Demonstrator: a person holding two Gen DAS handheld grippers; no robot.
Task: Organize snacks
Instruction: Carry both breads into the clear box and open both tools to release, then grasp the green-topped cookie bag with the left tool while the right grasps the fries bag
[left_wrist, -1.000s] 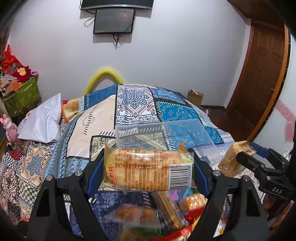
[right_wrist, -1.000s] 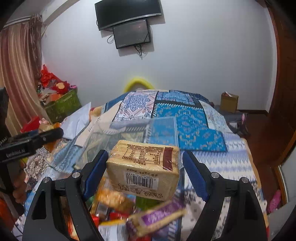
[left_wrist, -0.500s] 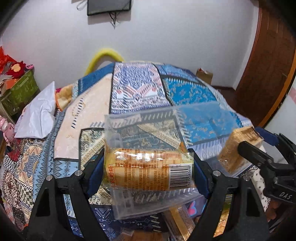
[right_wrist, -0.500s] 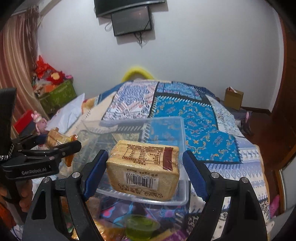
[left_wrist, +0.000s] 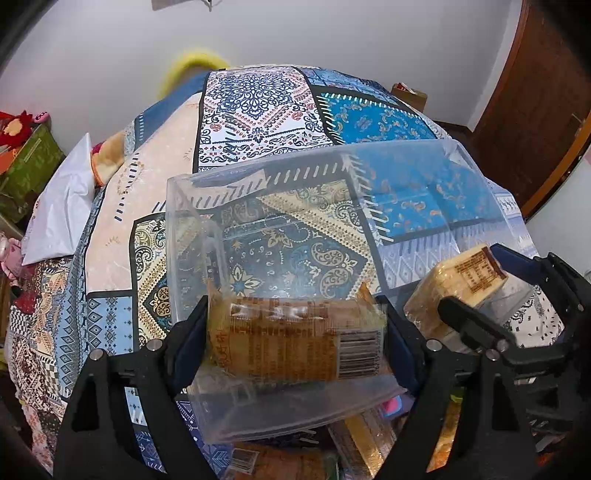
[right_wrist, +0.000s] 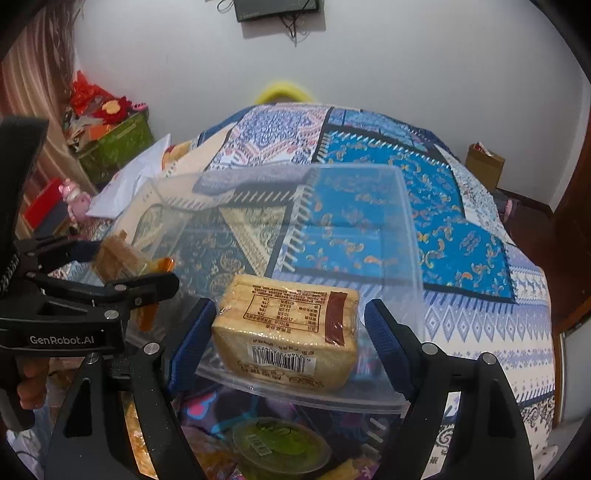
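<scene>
Left wrist view: the left gripper (left_wrist: 297, 332) clamps a biscuit pack (left_wrist: 295, 341) over the clear bin (left_wrist: 258, 177); the right gripper (right_wrist: 286, 336) pinches a cracker block (right_wrist: 288, 328) there too.

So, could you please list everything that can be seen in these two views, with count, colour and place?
Clear plastic bin: one, transparent, on the bedspread ahead of both claws.
Long snack pack: one, orange-brown, in the left claw over the bin.
Block snack pack: one, pale yellow, in the right claw at the bin's near rim.
Green lidded cup: one, below the bin.
Bedspread: one, blue patchwork.
Cardboard box: one, brown, on the floor at right.
Screen: one, black, on the wall.
Left claw: one, black with blue pads.
Right claw: one, black with blue pads.
</scene>
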